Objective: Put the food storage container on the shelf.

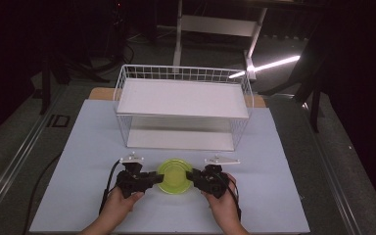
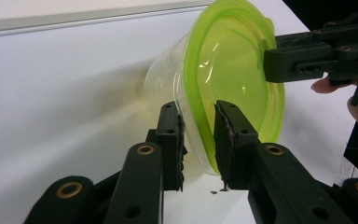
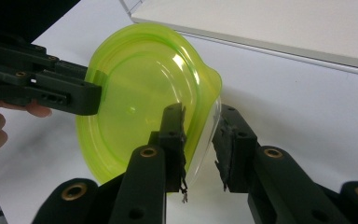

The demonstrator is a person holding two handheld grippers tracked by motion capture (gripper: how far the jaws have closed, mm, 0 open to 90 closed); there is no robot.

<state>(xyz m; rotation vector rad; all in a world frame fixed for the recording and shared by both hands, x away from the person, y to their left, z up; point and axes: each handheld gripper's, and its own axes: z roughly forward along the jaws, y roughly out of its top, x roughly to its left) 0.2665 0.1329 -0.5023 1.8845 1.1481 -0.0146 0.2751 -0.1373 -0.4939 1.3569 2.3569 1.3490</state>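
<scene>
**Desk:** What's on the table?

**Photographer:** A clear plastic container with a lime-green lid [image 1: 175,176] sits on the white table [image 1: 78,147], just in front of a white wire rack [image 1: 183,105] with two shelves. A person's hands come in from the near edge, one gripper each.

**Desk:** And the grippers?

**Photographer:** The left gripper [image 1: 157,178] has its jaws clenched on the lid's rim at the left side; its own view shows the pads [image 2: 223,135] either side of the green edge. The right gripper [image 1: 192,176] grasps the rim at the opposite side, one pad [image 3: 173,135] against the lid, the other by the clear wall.
</scene>
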